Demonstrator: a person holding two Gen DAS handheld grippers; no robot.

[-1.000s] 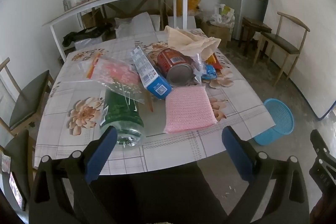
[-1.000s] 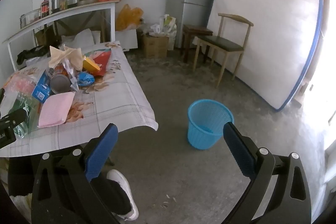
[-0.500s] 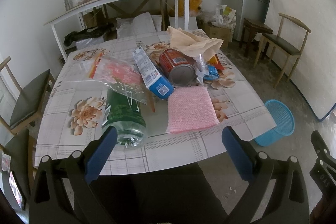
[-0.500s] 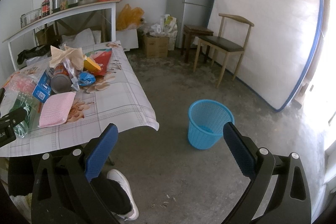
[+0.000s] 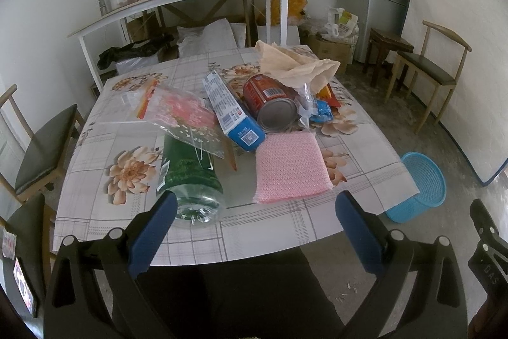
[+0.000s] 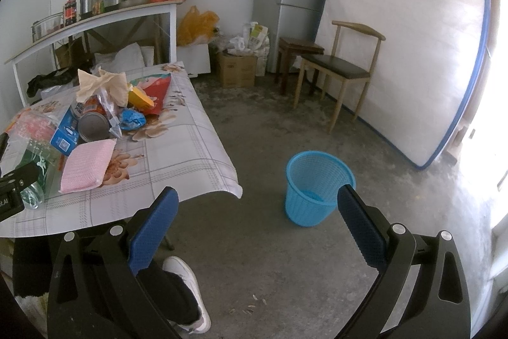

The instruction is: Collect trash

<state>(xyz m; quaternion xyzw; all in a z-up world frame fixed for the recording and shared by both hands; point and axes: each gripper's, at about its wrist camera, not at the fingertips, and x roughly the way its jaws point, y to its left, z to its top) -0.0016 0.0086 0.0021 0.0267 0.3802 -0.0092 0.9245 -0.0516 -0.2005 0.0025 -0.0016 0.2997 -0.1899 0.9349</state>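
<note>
Fingers (image 5: 155,224) (spread) flanking pink cloth (image 5: 290,169)

a table (image 5: 95,189) under a flower-print plaid cloth carries a heap: a green plastic bottle (image 5: 187,177) on its side at the near edge, a pink knitted cloth (image 5: 290,167) flat beside it, a blue-and-white carton (image 5: 231,113) leaning on a toppled red can (image 5: 273,104), a clear bag of pink bits (image 5: 181,113), crumpled beige paper (image 5: 295,65) on top. on the concrete floor (image 6: 254,148) near the table's corner stands a blue mesh wastebasket (image 6: 317,189).
</note>
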